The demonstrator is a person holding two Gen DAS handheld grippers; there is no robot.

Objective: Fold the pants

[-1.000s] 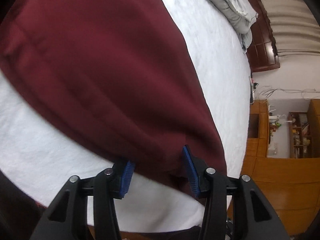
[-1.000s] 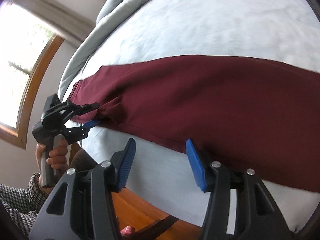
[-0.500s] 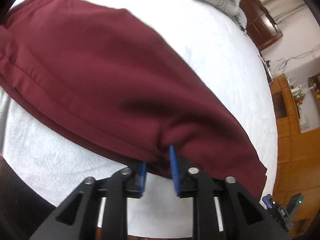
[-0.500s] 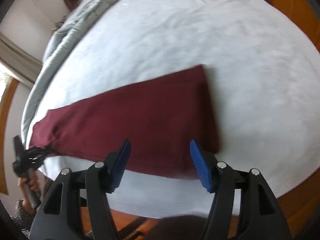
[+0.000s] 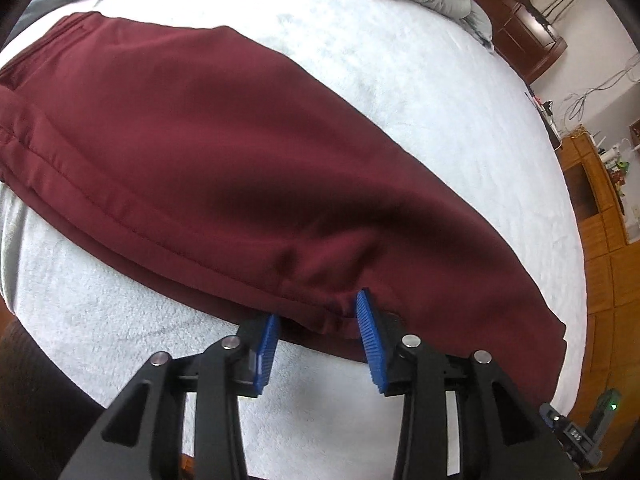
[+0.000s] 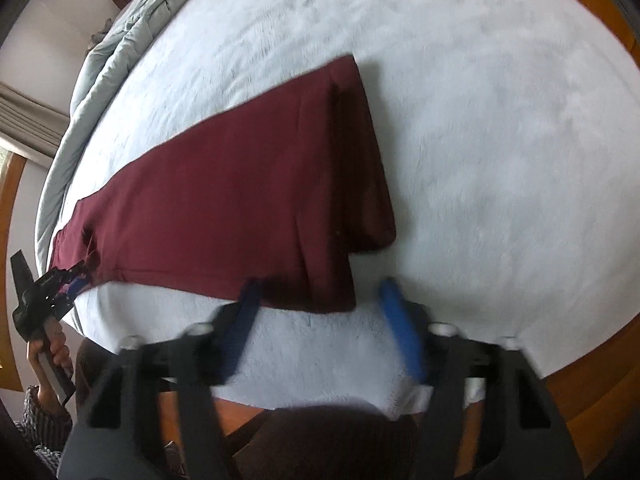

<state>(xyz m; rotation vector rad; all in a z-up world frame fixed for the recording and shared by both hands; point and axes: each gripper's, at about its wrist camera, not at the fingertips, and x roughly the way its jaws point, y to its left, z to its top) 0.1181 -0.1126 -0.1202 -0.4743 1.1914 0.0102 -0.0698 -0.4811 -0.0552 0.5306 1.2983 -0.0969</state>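
Right gripper (image 6: 316,320) shifted to pants (image 6: 224,208) hem

Left wrist view is looking steeply down, close over the waist end of the pants (image 5: 248,184) on the bed (image 5: 440,92). Right wrist view is looking down over the leg end, and is also showing the left hand-held gripper (image 6: 74,278). Both views are sharing the pants and bed.

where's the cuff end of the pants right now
In the right wrist view the cuff end lies flat on the white bed cover, just ahead of the right tool, far from the grey quilt.
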